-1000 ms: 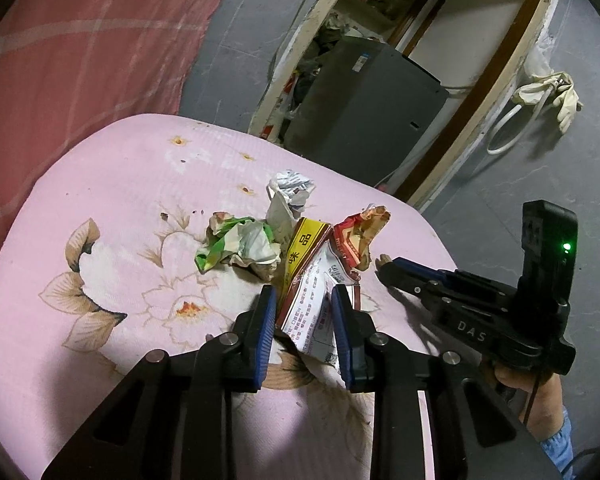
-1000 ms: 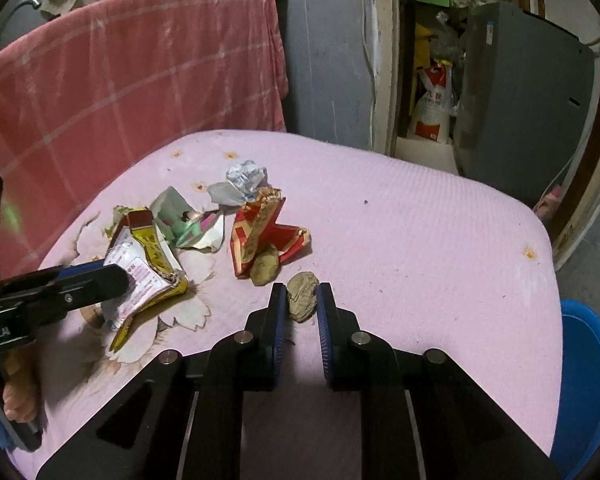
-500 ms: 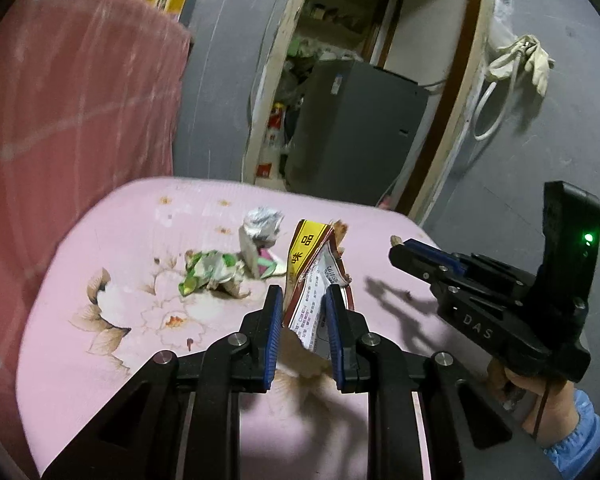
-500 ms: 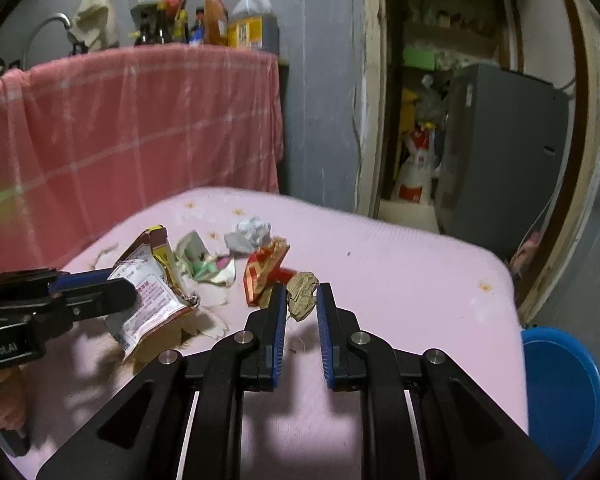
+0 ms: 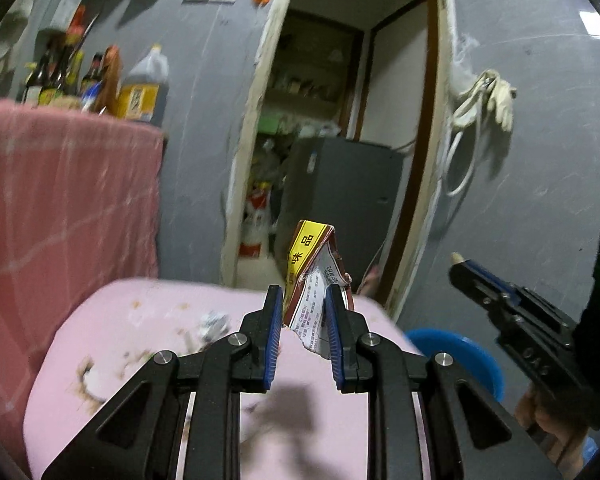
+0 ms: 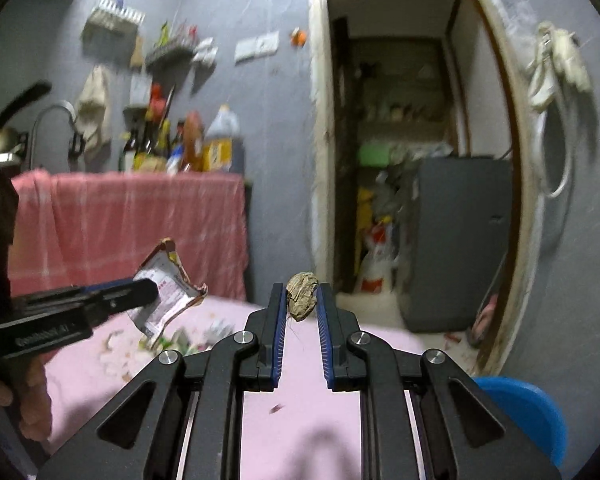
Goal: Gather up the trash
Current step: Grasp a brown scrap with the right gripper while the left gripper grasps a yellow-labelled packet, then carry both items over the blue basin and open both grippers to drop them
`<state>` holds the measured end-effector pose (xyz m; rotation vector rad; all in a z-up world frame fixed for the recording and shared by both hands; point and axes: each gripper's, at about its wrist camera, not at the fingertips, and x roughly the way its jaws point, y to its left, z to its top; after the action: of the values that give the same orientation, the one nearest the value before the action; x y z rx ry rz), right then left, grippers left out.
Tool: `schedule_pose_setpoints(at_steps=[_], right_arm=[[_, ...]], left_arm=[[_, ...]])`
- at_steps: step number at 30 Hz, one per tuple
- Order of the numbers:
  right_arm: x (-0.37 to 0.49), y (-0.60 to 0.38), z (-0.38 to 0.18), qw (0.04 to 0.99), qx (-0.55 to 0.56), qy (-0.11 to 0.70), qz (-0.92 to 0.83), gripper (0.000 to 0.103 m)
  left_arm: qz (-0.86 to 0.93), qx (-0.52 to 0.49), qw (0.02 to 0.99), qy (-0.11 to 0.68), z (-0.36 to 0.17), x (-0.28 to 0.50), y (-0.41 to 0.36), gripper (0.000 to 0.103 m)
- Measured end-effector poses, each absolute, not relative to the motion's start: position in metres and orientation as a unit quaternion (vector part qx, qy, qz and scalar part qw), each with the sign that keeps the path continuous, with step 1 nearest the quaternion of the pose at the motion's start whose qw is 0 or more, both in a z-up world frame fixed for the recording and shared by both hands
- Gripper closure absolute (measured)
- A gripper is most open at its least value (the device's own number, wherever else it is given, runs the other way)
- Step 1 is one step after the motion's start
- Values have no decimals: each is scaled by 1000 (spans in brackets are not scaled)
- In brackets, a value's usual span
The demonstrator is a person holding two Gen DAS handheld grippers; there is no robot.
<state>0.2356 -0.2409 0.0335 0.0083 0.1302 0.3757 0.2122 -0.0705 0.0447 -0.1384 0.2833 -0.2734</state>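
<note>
Left tool (image 5: 302,312): your blue pads pinch the torn wrapper (image 5: 314,280) and hold it up above the pink tabletop (image 5: 172,304). The jaws closed in a little more just now, with the wrapper between them.
Wrapper: it has a yellow strip with printed signs on top and white small print below. The print is too small to read. The lower part is hidden behind your pads. From the right wrist view the wrapper (image 6: 166,292) sticks up crumpled past the tip of your left tool (image 6: 146,292).
Right tool (image 6: 302,300): your jaws are nearly closed on a small brown lump (image 6: 302,296), held up in the air. You cannot tell what the lump is made of.
Right tool from the left view: only the side of it (image 5: 458,266) shows, with a pale bit of the lump at its tip.
Rest of the trash (image 6: 196,336): small scraps lie on the pink tabletop, blurred, partly hidden behind the tools.
Blue bin (image 6: 528,412): only a curved edge shows, low beside the tabletop; the rest is cut off.
Your hands: only bits of fingers (image 6: 32,404) show under the left tool's handle.
</note>
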Motion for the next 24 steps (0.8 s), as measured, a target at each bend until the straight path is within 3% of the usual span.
schedule_pose_setpoints(at_steps=[12, 24], right_arm=[[213, -325, 56, 996, 33, 11, 84, 90], [225, -393, 28, 995, 77, 65, 14, 90]], left_arm=[[-199, -68, 973, 99, 72, 222, -147, 85], [-250, -65, 953, 156, 56, 251, -219, 85]])
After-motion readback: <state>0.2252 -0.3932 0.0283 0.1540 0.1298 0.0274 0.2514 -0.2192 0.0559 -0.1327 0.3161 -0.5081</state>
